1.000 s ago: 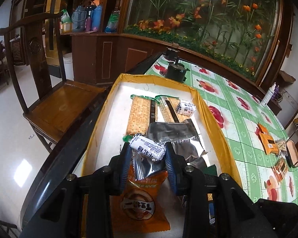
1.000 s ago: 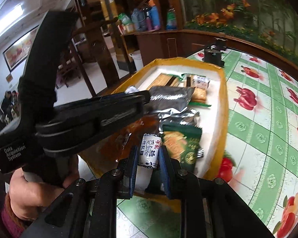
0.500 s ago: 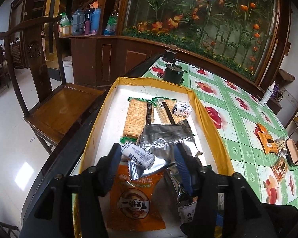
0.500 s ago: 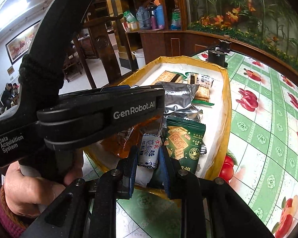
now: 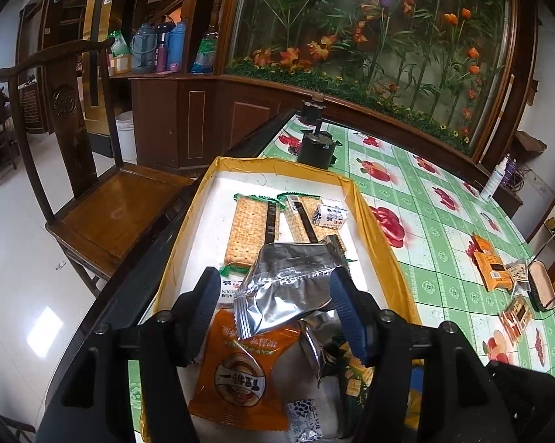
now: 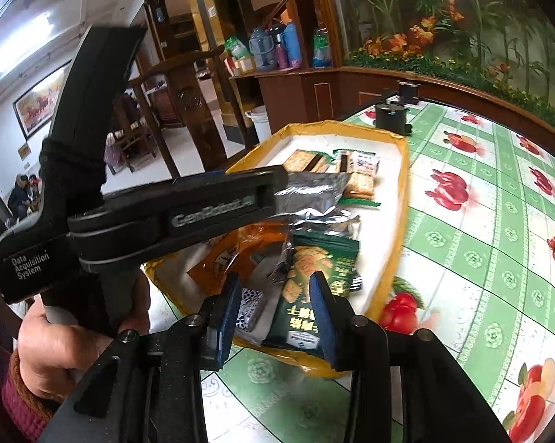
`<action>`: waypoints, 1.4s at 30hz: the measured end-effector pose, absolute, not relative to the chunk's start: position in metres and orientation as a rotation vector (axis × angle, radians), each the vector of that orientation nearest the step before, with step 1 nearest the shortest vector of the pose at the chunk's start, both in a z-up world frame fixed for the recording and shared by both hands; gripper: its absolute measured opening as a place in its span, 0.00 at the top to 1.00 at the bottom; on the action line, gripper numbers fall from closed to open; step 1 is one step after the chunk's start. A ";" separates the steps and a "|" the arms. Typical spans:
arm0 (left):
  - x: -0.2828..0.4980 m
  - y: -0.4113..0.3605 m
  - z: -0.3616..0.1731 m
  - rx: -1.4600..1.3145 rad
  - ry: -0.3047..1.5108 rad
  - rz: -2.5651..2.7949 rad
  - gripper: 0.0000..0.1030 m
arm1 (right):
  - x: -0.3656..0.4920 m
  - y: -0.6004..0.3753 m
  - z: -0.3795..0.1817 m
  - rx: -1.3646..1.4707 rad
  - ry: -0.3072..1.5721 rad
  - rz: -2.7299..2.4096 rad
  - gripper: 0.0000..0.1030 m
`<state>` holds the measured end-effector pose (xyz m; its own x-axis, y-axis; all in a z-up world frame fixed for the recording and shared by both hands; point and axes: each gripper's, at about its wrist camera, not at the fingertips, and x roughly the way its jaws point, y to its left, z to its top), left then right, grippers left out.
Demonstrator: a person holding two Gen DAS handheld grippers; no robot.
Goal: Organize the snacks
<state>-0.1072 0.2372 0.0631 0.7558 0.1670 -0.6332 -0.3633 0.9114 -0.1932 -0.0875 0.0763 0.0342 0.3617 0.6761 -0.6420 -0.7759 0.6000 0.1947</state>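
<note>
A yellow-rimmed white tray [image 5: 188, 221] [image 6: 403, 192] holds cracker packs [image 5: 247, 229], a silver foil packet [image 5: 288, 288] [image 6: 310, 192], an orange packet [image 5: 240, 369] and a green cracker packet [image 6: 314, 277]. My left gripper [image 5: 277, 301] hangs over the foil packet with its jaws opening and gripping nothing. A small white milk candy [image 5: 225, 289] lies just beside its left finger. My right gripper [image 6: 275, 306] is at the tray's near end, jaws opening. A second white candy [image 6: 249, 308] lies loose by its left finger [image 6: 229, 306].
A green fruit-print tablecloth [image 5: 443, 243] carries orange snack packets [image 5: 491, 265] at the right. A black cylinder [image 5: 314, 151] stands past the tray's far end. A wooden chair [image 5: 118, 203] is beside the table on the left. A person's hand [image 6: 74, 339] holds the left gripper.
Both grippers have opened. The left one let its white candy drop beside the foil packet. The right one released its candy into the tray's near end and rose slightly.
</note>
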 end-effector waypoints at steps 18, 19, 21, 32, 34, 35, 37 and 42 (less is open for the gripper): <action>-0.095 0.163 0.079 -0.201 0.652 0.160 0.35 | -0.011 -0.077 0.047 0.134 0.746 0.591 0.54; -0.092 0.152 0.078 -0.180 0.659 0.136 0.35 | -0.005 -0.093 0.047 0.158 0.747 0.550 0.51; -0.088 0.135 0.076 -0.152 0.670 0.098 0.35 | 0.006 -0.129 0.046 0.211 0.752 0.463 0.51; -0.079 0.049 0.059 -0.003 0.723 -0.129 0.34 | 0.068 -0.267 0.007 0.363 0.922 0.027 0.51; -0.080 0.042 0.058 0.016 0.728 -0.160 0.29 | 0.070 -0.263 0.002 0.380 0.933 0.044 0.49; -0.080 0.038 0.058 0.027 0.727 -0.172 0.27 | 0.069 -0.258 0.003 0.382 0.934 0.062 0.49; -0.081 0.032 0.059 0.039 0.724 -0.192 0.26 | 0.070 -0.237 0.004 0.379 0.942 0.136 0.49; -0.078 0.027 0.056 0.022 0.753 -0.252 0.21 | 0.072 -0.179 0.007 0.320 0.946 0.383 0.49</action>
<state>-0.0779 0.0270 0.0558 0.7011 -0.2188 -0.6787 0.2344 0.9696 -0.0705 0.0724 -0.1790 0.0067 0.5269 0.4512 -0.7202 -0.1762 0.8870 0.4268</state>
